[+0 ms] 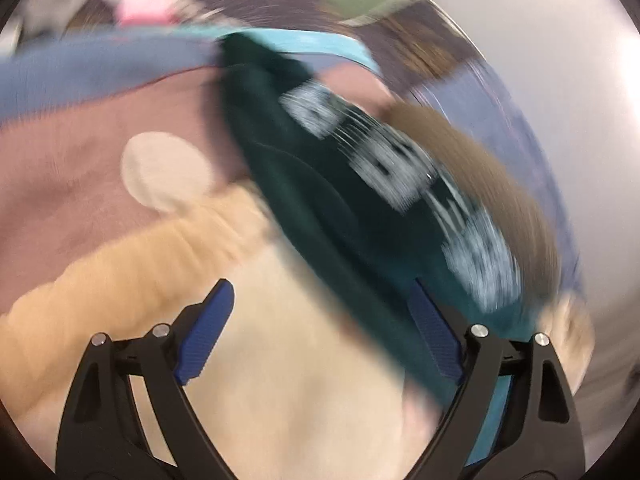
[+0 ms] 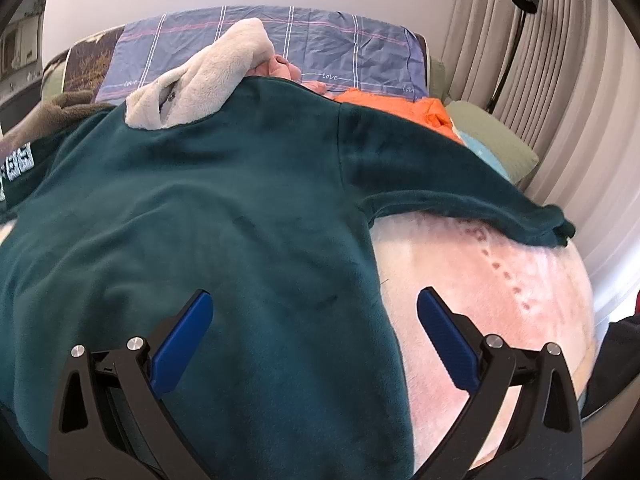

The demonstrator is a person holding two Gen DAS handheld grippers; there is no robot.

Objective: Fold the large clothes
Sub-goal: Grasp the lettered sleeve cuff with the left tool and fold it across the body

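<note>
Evidently both tongs, left [image 1: 320, 320] and right [image 2: 316, 320], gape empty over the green fleece top [image 2: 224, 220].

The right wrist camera is looking forward and down from close above the dark green garment [image 2: 224, 208], facing the plaid pillow [image 2: 320, 48] and the curtain [image 2: 560, 80] beyond. The left wrist camera is sitting close over the bedding, blurred, looking along that garment's printed sleeve [image 1: 392, 176], which both views are sharing.

the bed [image 2: 500, 280] has a pale pink cover; on it lie the green sweater [image 2: 224, 240], cream fleece [image 2: 208, 84] and orange cloth [image 2: 404, 110].
</note>
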